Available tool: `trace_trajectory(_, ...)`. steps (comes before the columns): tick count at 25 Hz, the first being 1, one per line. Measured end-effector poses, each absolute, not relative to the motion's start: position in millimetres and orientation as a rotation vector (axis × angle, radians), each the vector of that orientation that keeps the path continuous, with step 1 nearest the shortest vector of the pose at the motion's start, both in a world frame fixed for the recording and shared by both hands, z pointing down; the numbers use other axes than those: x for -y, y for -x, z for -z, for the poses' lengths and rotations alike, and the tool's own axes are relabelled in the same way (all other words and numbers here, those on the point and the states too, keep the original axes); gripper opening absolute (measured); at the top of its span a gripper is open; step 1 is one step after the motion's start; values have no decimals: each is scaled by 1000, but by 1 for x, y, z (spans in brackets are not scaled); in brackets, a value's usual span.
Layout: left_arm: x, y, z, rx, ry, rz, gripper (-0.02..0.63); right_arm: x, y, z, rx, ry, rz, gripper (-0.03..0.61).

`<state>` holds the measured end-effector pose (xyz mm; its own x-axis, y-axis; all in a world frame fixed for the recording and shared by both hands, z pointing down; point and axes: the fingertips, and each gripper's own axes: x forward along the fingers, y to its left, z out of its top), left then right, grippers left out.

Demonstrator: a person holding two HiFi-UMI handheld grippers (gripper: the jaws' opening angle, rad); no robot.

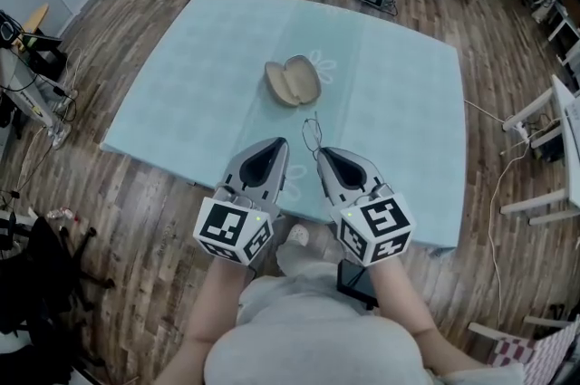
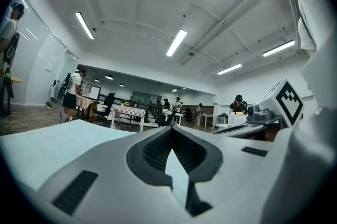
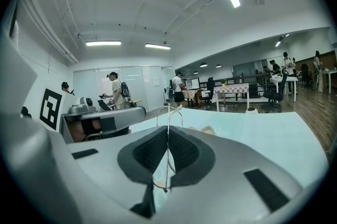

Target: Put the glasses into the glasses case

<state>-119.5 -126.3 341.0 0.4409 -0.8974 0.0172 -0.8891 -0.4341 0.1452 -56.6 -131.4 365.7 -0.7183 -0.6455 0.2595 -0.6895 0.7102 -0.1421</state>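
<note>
Thin wire glasses (image 3: 168, 130) upright — beige clamshell case (image 1: 293, 81) open beyond.

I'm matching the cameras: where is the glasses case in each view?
Head view: case, open, at the middle of the table.
Left gripper view: not in it.
Right gripper view: case small, just beyond the jaws, slightly right.
Shared landmark: the light blue table, in all three.

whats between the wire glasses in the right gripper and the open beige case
Only bare pale blue tablecloth lies between the thin wire-frame glasses, pinched in the right gripper, and the open beige clamshell case; the head view shows it.
</note>
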Motion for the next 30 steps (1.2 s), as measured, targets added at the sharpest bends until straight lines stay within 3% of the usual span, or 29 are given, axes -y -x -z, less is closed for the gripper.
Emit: trace_trajectory(30, 233, 131, -346, 1536, -2552, 77, 9, 235, 76, -368, 2698, -1080, -334, 11)
